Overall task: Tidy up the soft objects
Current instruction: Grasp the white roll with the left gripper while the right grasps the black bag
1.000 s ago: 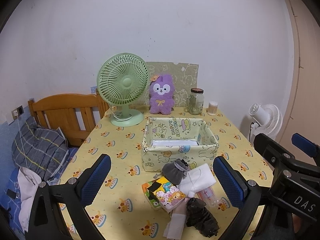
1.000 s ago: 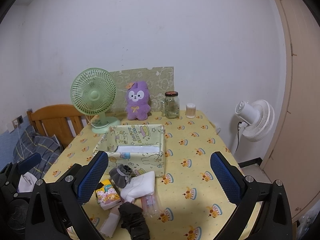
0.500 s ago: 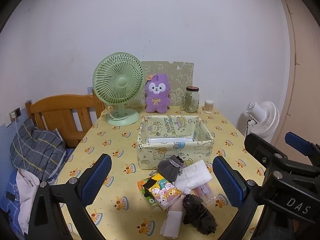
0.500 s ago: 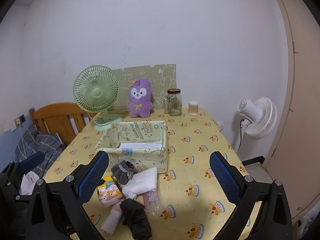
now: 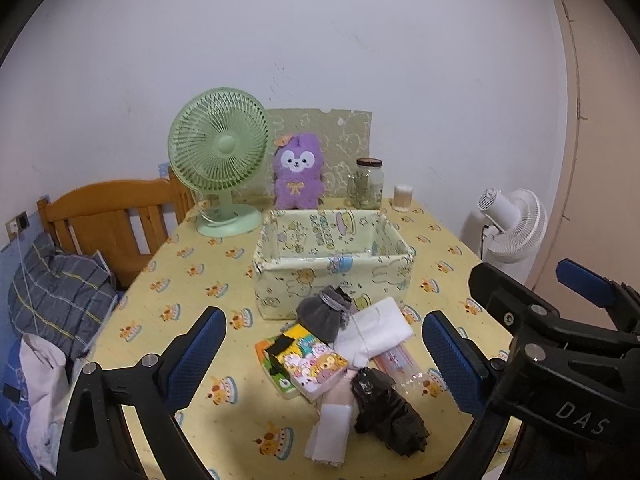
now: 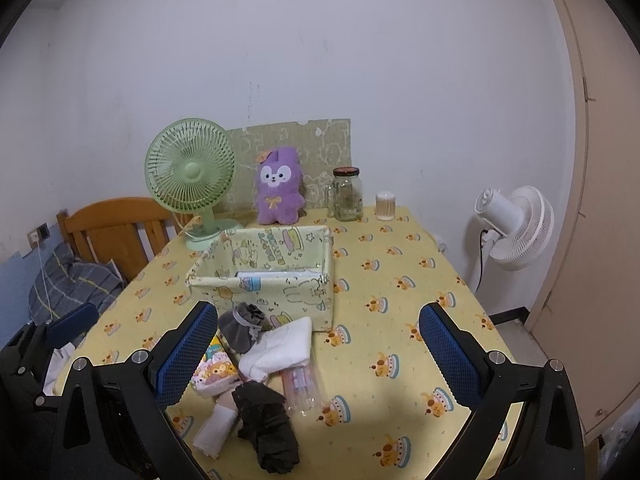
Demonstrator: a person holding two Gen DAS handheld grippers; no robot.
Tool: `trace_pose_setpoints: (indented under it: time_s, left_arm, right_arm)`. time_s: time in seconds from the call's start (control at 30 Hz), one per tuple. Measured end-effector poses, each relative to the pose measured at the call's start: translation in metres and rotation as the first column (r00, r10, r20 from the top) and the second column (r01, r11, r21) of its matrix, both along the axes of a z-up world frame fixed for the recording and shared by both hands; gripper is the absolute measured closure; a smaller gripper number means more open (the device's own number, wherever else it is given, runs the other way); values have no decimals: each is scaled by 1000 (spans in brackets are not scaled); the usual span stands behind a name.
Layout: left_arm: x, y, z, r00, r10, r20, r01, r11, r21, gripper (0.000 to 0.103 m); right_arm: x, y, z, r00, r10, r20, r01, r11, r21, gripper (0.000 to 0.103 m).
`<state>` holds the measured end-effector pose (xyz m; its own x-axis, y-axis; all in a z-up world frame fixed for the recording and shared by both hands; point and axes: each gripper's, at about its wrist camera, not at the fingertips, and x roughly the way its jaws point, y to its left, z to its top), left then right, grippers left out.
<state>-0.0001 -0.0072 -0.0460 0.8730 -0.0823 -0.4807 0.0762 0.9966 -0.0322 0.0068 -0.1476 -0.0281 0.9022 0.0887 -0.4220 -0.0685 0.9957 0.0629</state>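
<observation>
A pile of soft items lies on the table in front of a yellow patterned fabric box (image 5: 334,276) (image 6: 264,286). The pile holds a grey scrunched cloth (image 5: 326,312) (image 6: 240,326), a white folded cloth (image 5: 378,330) (image 6: 282,350), a black bundle (image 5: 390,416) (image 6: 268,426), a cartoon tissue pack (image 5: 314,368) (image 6: 214,374), a clear pen packet (image 5: 400,366) (image 6: 300,386) and a pale folded cloth (image 5: 330,430) (image 6: 214,430). My left gripper (image 5: 324,356) is open and empty, above and in front of the pile. My right gripper (image 6: 314,354) is open and empty too.
A green desk fan (image 5: 218,160), a purple plush toy (image 5: 298,176), a glass jar (image 5: 368,184) and a small white container (image 5: 402,198) stand at the table's back. A wooden chair (image 5: 108,220) with clothes is left. A white floor fan (image 5: 512,224) stands right.
Both grippers have drawn back and dipped slightly, so the table and pile sit a little lower and farther in view. The jaws stay open. Nothing on the table has moved.
</observation>
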Motion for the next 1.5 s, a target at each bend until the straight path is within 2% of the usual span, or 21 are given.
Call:
trace_pose_setpoints:
  time_s: [0.33, 0.6, 1.1, 1.33, 1.5]
  left_arm:
    - [-1, -1, -30, 999, -19, -33, 19, 1000, -9, 6]
    - [2, 1, -54, 996, -31, -81, 29, 999, -24, 7]
    - [12, 2, -99, 982, -10, -186, 8, 1000, -12, 18]
    - [17, -4, -112, 974, 1, -227, 2, 1000, 13, 29]
    - [20, -4, -120, 967, -18, -253, 18, 1000, -1, 48]
  right_arm:
    - [-1, 3, -30, 1000, 6, -28, -6, 1000, 22, 4]
    - [-3, 8, -51, 1000, -19, -12, 19, 1000, -7, 4]
    - [13, 21, -94, 991, 51, -126, -51, 999, -1, 7]
    - [23, 25, -110, 981, 63, -185, -61, 998, 17, 12]
    - [26, 28, -116, 976, 75, -206, -74, 997, 12, 12]
